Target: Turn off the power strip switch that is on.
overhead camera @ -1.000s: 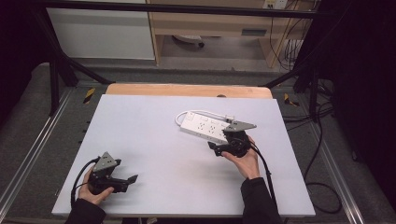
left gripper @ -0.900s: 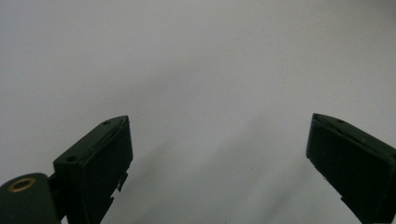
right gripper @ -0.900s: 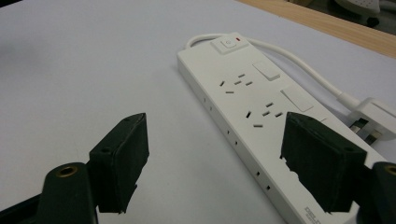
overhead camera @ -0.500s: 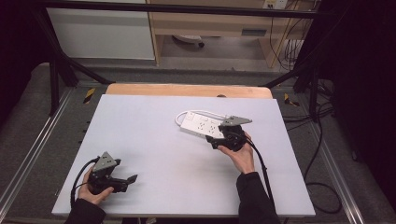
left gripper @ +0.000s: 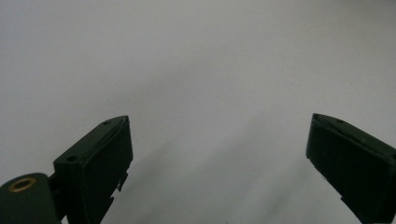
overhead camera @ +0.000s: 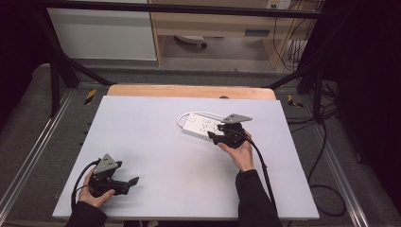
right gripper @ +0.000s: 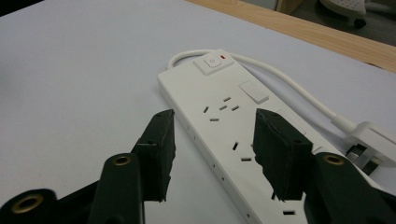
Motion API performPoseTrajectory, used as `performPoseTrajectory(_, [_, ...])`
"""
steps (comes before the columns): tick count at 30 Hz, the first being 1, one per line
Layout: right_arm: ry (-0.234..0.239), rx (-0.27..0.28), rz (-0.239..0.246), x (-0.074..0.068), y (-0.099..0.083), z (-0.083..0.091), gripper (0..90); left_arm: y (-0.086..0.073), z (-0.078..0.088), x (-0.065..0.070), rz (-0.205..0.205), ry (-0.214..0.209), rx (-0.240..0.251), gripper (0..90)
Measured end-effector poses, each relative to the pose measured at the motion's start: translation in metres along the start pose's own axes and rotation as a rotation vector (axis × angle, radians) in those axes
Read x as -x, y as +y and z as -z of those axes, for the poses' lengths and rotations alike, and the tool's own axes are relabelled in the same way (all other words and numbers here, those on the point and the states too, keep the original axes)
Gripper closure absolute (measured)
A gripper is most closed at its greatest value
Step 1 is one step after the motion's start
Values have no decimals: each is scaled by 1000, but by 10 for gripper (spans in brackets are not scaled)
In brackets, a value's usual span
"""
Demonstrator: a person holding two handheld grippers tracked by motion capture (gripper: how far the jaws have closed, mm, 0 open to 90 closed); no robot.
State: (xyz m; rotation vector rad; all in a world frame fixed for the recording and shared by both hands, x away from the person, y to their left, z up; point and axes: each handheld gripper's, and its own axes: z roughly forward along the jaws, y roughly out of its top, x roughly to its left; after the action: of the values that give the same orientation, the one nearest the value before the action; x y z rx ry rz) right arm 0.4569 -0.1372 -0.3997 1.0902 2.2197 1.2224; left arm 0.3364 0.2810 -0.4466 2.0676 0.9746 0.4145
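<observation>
From the high view, I saw my right gripper point(overhead camera: 221, 136) at the near end of the white power strip point(overhead camera: 201, 125), which lay on the table point(overhead camera: 156, 142) with its cable looped behind it. My left gripper point(overhead camera: 125, 182) rested on the table well apart from the strip, with nothing near its fingers.

In the left gripper view, the fingers point(left gripper: 100, 158) stood wide open and between them there was bare table surface.

In the right gripper view, the fingers point(right gripper: 159, 149) stood astride the strip point(right gripper: 219, 116): one was beside its long edge, the other over its top face near the sockets. They had just been closing, but I could see gaps, so they did not press it yet. The switch point(right gripper: 213, 62) lay beyond the fingertips, and the plug point(right gripper: 369, 140) beside the farther finger.

I judged the grasp was only started; closing fully and moving the strip was left.
</observation>
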Motion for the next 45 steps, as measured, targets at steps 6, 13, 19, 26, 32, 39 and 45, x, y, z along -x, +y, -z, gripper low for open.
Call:
performPoseTrajectory(6, [0, -3, -4, 2, 4, -6, 564, 0, 0, 0, 2, -1, 1, 70])
performPoseTrajectory(13, [-2, -2, -19, 6, 5, -13, 647, 0, 0, -1, 2, -1, 0, 71])
performPoseTrajectory(19, [5, -3, -31, 8, 5, -17, 712, 0, 0, -1, 2, -1, 0, 71])
performPoseTrajectory(26, [9, -7, -26, 7, 9, -24, 775, 0, 0, -1, 3, 0, 1, 71])
performPoseTrajectory(32, [4, -10, -27, 8, 13, -29, 821, 0, 1, -1, 4, -1, 3, 72])
performPoseTrajectory(39, [4, -18, -43, 12, 11, -35, 863, 0, 0, -2, 3, 0, 2, 72])
performPoseTrajectory(45, [10, -17, -54, 13, 10, -39, 892, -1, 1, -2, 5, 0, 3, 72])
